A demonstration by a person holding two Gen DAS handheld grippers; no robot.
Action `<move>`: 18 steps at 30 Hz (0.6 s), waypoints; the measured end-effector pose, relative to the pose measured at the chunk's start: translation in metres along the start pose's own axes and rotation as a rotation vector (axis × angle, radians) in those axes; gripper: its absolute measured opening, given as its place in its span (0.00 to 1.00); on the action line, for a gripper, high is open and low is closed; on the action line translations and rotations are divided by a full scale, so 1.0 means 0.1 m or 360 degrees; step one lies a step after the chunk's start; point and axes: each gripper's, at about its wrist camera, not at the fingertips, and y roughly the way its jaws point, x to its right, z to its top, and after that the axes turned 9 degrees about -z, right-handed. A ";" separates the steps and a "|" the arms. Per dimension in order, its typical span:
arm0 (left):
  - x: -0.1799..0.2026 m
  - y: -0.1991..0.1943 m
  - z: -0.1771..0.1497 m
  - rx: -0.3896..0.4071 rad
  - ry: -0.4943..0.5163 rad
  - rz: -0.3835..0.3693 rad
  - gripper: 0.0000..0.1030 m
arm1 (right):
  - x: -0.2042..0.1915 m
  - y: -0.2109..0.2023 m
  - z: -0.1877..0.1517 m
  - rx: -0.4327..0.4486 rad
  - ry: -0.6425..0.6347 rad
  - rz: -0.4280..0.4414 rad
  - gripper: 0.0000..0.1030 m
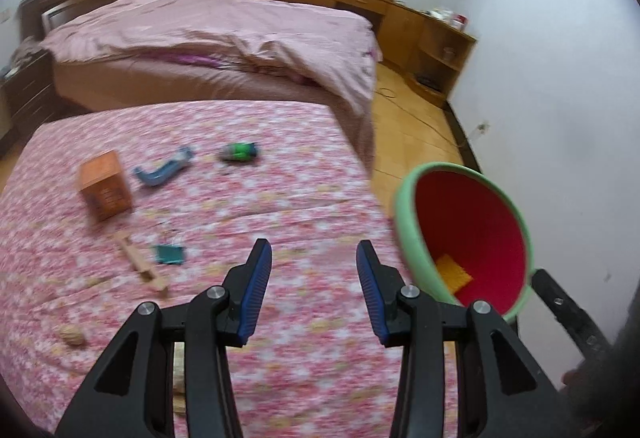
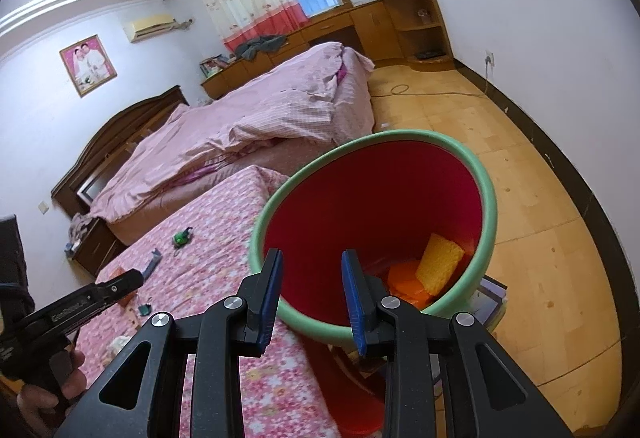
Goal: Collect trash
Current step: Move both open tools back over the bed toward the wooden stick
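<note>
Your left gripper (image 1: 314,270) sits at the bottom centre of the left wrist view with its jaws spread wide and nothing between them, above the floral pink bedspread (image 1: 280,165). Your right gripper (image 2: 312,282) is at the bottom centre of the right wrist view, jaws apart by a moderate gap and holding nothing, aimed at the near rim of the bin.

The red bin with a green rim (image 1: 404,234) is tilted, its mouth turned toward you, at the right edge of the bedspread, in the lower right of the left view. Inside it lie a yellow sponge (image 2: 440,262) and an orange piece (image 2: 404,278), touching each other at the bottom.

On the bedspread, in the left half of the left view, you have 5 blurred items:
- an orange box (image 1: 105,185), upper left
- a blue curved piece (image 1: 164,171) just beside it
- a green and black object (image 1: 239,153) further right
- a small teal item (image 1: 170,254) near a wooden strip (image 1: 140,264), lower down

A small tan lump (image 1: 73,336) lies at lower left; you cannot tell what it is.
</note>
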 end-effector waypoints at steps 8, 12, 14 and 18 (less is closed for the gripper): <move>-0.63 0.05 -0.03 -0.0014 -0.0176 0.0235 0.43 | -0.16 0.11 -0.07 -0.0046 -0.0042 0.0041 0.30; -0.84 0.10 -0.06 -0.0044 -0.0246 0.0320 0.43 | -0.20 0.18 -0.10 -0.0071 -0.0054 0.0055 0.30; -0.94 0.15 -0.08 -0.0061 -0.0274 0.0353 0.43 | -0.22 0.22 -0.12 -0.0086 -0.0060 0.0060 0.30; -1.05 0.24 -0.13 -0.0100 -0.0315 0.0377 0.41 | -0.28 0.27 -0.16 -0.0115 -0.0074 0.0073 0.30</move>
